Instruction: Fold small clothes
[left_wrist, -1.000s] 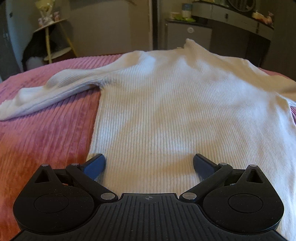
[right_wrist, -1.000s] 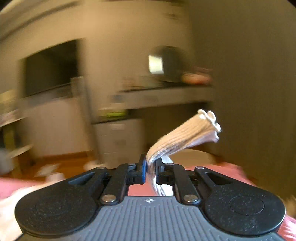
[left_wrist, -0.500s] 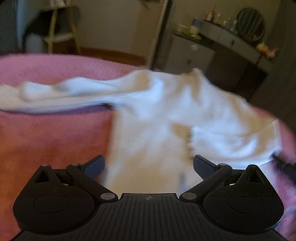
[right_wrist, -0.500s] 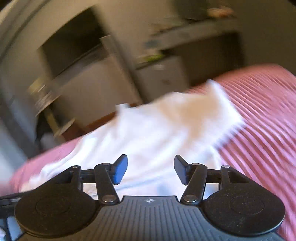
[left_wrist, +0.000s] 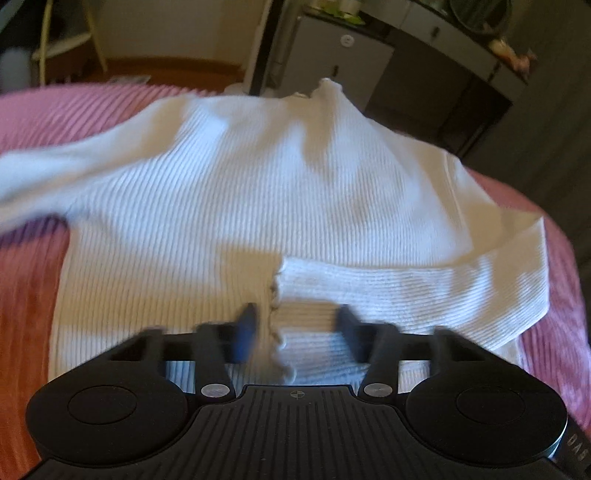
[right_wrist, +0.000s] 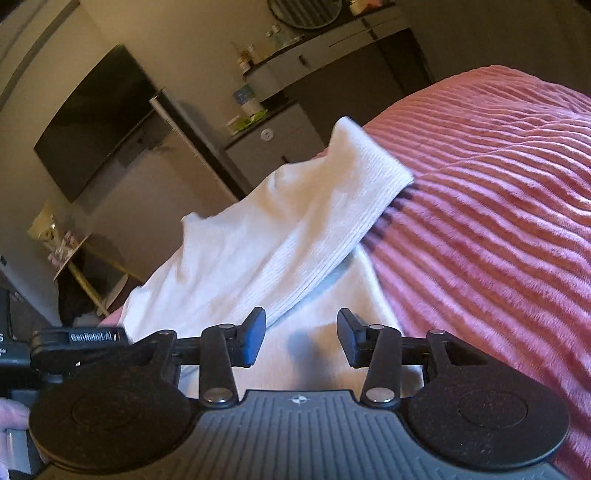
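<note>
A white ribbed sweater (left_wrist: 229, 206) lies flat on a pink ribbed bedspread (left_wrist: 26, 295). Its right sleeve (left_wrist: 406, 288) is folded across the body, with the frilled cuff (left_wrist: 275, 291) near the middle. The other sleeve (left_wrist: 44, 173) stretches out to the left. My left gripper (left_wrist: 295, 328) hovers low over the cuff, its jaws partly open around it, blurred by motion. My right gripper (right_wrist: 301, 339) is open and empty above the sweater's lower right part, with the folded sleeve (right_wrist: 332, 221) just ahead. The sweater (right_wrist: 229, 288) fills the middle of the right wrist view.
The bedspread (right_wrist: 498, 240) stretches to the right of the sweater. Beyond the bed stand a grey cabinet (left_wrist: 332, 51), a dark dresser with a round mirror (left_wrist: 476, 11), a wall television (right_wrist: 96, 118) and a small yellow-legged shelf (left_wrist: 66, 44). The left gripper's body (right_wrist: 74, 343) shows at left.
My right gripper let go of the sleeve and laid it across the body; it now stands open. My left gripper moved right to the cuff and its jaws narrowed.
</note>
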